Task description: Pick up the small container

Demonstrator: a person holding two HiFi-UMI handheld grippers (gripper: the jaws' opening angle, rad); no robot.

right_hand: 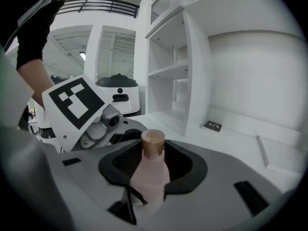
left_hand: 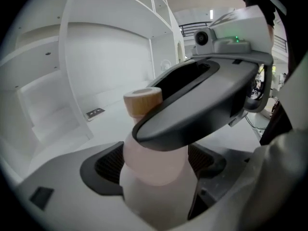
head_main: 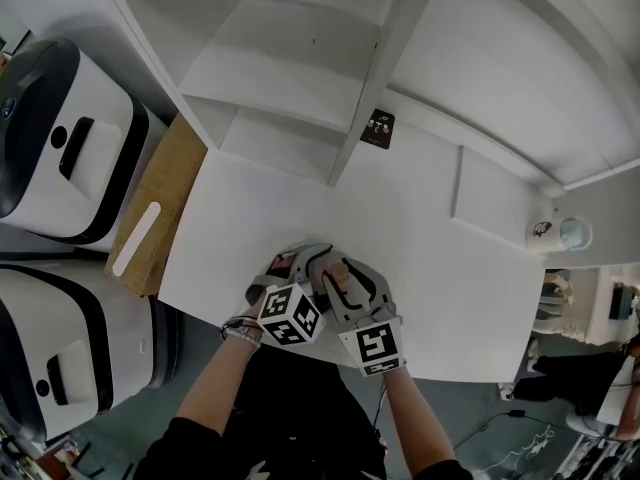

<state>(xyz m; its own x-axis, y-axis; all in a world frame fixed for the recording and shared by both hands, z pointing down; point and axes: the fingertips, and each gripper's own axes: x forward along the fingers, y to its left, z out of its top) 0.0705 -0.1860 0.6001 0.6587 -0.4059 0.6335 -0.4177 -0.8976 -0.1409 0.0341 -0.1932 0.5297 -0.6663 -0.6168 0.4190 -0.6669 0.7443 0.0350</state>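
Left gripper [left_hand: 158, 161]: your jaws apart, small container [left_hand: 144, 101] between.
Right gripper [right_hand: 151, 170]: clamped on it.
Hidden: its neck, in left gripper view.

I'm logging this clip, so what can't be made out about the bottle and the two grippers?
Head view: bottle nearly all covered by the left gripper and right gripper; only its top shows.
Left gripper view: right gripper crosses the bottle; whether the left gripper grips it is unclear.
Right gripper view: bottle's base hidden behind the gripper body.
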